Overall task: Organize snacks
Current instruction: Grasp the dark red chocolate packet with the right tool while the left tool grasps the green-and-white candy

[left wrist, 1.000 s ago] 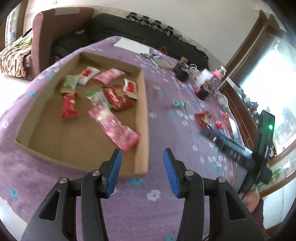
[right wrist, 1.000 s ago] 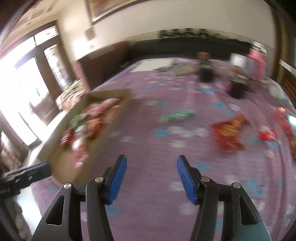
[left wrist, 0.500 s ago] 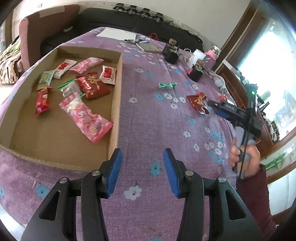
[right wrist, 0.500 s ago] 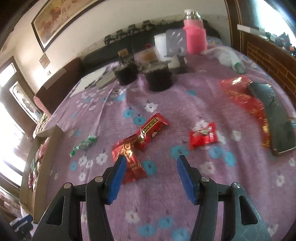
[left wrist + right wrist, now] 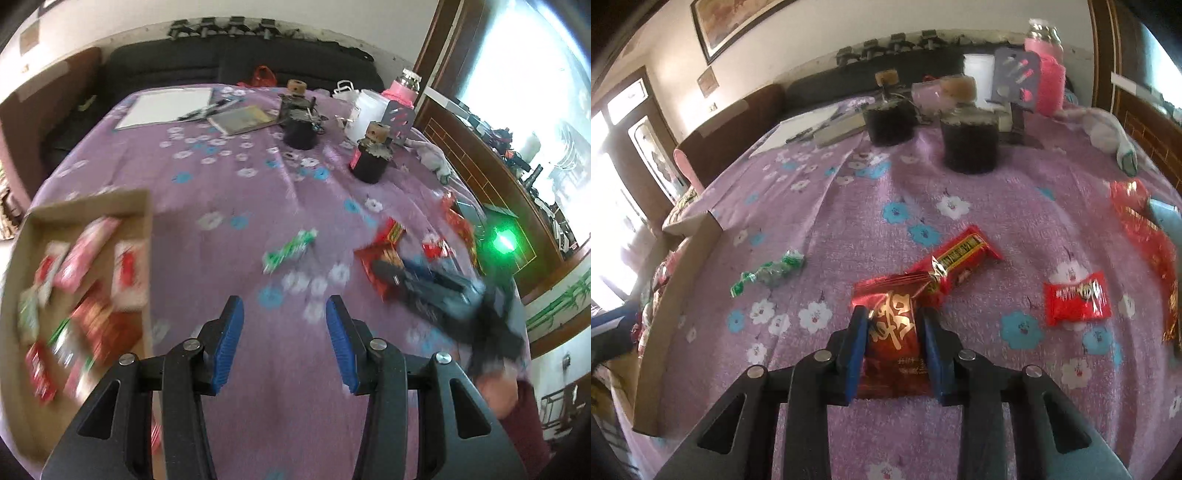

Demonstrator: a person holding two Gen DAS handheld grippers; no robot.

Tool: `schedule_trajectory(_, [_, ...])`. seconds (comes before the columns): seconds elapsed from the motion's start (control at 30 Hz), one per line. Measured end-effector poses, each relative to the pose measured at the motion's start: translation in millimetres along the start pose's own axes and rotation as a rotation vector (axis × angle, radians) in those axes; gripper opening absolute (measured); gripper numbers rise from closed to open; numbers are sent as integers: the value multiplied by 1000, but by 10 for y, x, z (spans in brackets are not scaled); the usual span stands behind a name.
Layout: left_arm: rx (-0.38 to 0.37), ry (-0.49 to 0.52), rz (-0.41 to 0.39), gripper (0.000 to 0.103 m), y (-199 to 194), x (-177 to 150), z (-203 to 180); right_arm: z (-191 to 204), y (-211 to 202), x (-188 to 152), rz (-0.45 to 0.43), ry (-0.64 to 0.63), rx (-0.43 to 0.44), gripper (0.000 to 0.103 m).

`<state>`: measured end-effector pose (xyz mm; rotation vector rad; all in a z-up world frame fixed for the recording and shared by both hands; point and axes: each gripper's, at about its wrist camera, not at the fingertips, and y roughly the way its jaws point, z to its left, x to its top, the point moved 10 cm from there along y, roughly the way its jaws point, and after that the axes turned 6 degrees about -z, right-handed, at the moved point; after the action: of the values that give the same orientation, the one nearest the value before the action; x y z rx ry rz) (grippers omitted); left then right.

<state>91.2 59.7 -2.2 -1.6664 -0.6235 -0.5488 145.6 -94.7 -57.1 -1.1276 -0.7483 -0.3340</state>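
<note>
My right gripper [image 5: 892,328] pinches the red snack bag [image 5: 894,339] on the purple cloth [image 5: 849,221], the left gripper [image 5: 282,332] hangs wide and empty, and the crinkly bag might slip before the box [image 5: 679,266] at nine o'clock.

Bare cloth [image 5: 849,206] runs to 12 o'clock; two black pots [image 5: 969,146] block beyond; box wall [image 5: 676,291] bounds 9 o'clock.

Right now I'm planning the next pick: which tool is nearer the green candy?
Left. The left tool is open just short of the green candy; the right tool, off to its right, grips a red packet.
</note>
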Motion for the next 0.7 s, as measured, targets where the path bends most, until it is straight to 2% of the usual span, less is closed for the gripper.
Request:
schedule_trajectory(0.1, [11,45,1,44,288,153,-65,-59,-58,-18,12,28,2,29])
schedule_trajectory(0.33, [69,289,61,44,871,172,-275,-122,-91,-46,32,61,50,29])
schedule_trajectory(0.43, [106,314,116,47,1071,88,-237,-124,-88,-39,32,65,59,29])
schedule_trajectory(0.5, [125,288,96,52,1082,125,-197,-131,-94,-38,33,72,67,29])
schedule_trajectory(0.57, [123,254,116,52,1085,114,-167,-139,-97,-31,35,80,75,29])
schedule_trajectory(0.6, [126,251,125,45,1065,91,-161,-141,-98,-30,35,84,77,29])
schedule_trajectory(0.63, [125,258,123,21,1039,72,-173,-144,-100,-30,34,86,80,29])
schedule_trajectory(0.7, [140,271,122,19,972,16,-187,-152,-105,-32,32,92,79,29])
